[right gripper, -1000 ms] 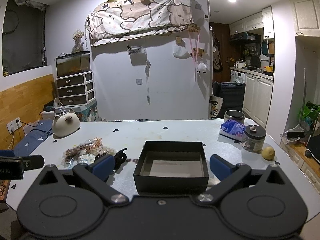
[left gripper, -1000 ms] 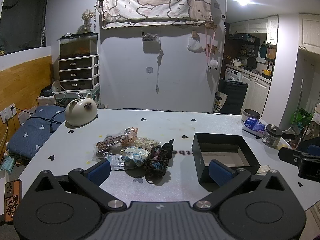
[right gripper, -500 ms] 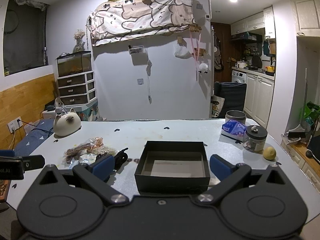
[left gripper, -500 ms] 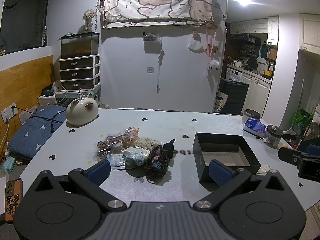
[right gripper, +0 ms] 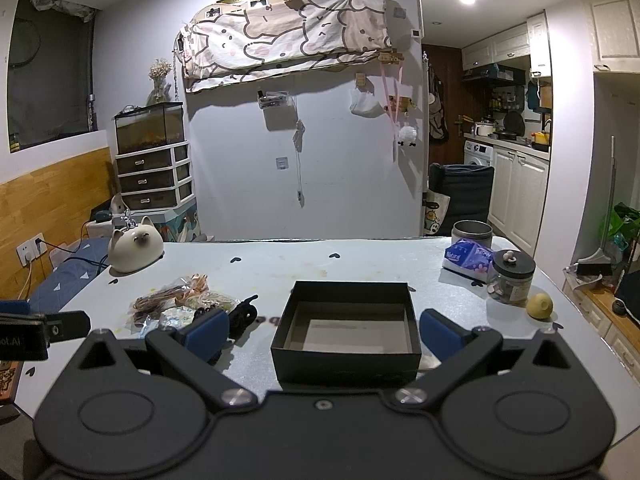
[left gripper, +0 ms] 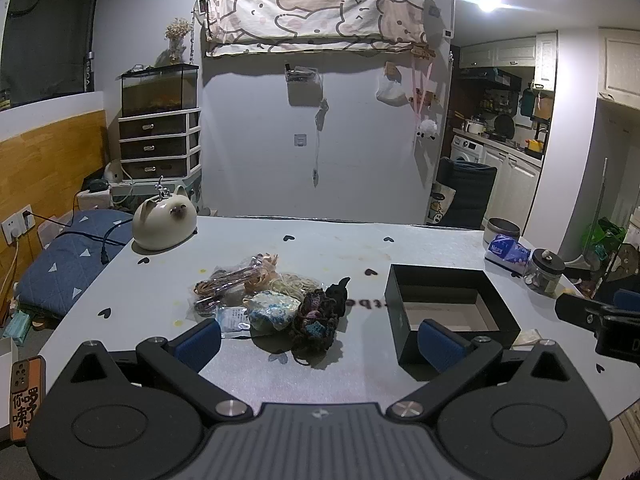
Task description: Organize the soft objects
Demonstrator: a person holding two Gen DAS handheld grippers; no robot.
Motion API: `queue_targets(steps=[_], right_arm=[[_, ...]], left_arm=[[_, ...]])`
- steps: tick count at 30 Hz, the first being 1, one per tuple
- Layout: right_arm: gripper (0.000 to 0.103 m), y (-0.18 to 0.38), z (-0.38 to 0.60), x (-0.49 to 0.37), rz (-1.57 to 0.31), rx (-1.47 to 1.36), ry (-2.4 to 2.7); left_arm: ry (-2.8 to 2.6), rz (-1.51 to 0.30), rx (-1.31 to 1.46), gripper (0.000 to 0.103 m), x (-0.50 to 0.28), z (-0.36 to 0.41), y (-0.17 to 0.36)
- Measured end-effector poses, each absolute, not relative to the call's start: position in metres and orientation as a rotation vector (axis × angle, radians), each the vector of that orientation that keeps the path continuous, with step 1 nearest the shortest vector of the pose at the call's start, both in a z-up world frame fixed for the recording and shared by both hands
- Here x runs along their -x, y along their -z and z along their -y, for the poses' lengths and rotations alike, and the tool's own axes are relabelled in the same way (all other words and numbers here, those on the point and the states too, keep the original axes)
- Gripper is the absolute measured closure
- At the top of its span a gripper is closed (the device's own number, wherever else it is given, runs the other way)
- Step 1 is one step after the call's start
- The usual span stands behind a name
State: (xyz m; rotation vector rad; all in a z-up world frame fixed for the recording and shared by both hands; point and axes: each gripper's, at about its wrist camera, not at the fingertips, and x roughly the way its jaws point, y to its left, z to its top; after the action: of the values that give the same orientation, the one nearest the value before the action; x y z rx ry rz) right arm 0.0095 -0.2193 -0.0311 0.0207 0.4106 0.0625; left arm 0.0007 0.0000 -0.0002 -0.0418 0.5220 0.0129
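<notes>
I hold the left gripper (left gripper: 318,340) low over the table (left gripper: 280,376), jaws spread wide with nothing between them, facing the pile of soft objects (left gripper: 276,300). My right gripper (right gripper: 324,330) also has its jaws spread, framing the open black box (right gripper: 348,326) just right of the pile.

Bare table (left gripper: 312,376) lies at 12 o'clock before the left gripper (left gripper: 319,341), up to the pile of soft items (left gripper: 276,300). The black box (left gripper: 448,312) blocks 1 o'clock. In the right wrist view, the glass jar (right gripper: 512,276) and tissue pack (right gripper: 468,258) obstruct 2 o'clock; the cat-shaped ornament (right gripper: 134,250) stands at 10 o'clock.
</notes>
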Motion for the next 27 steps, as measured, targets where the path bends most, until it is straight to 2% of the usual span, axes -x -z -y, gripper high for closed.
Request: queue_targets(steps=[18,27], right_arm=[[0.000,0.038,0.211,-0.010,-0.425,-0.022,-0.068],[0.000,0.036,0.195,-0.029,-0.462,-0.022,-0.077]], left_arm=[[-0.009,-0.528,0.046,0.000,0.000,-0.001,0.005],[-0.014,-0.556,0.063,0.000,-0.014,-0.027,0.011]])
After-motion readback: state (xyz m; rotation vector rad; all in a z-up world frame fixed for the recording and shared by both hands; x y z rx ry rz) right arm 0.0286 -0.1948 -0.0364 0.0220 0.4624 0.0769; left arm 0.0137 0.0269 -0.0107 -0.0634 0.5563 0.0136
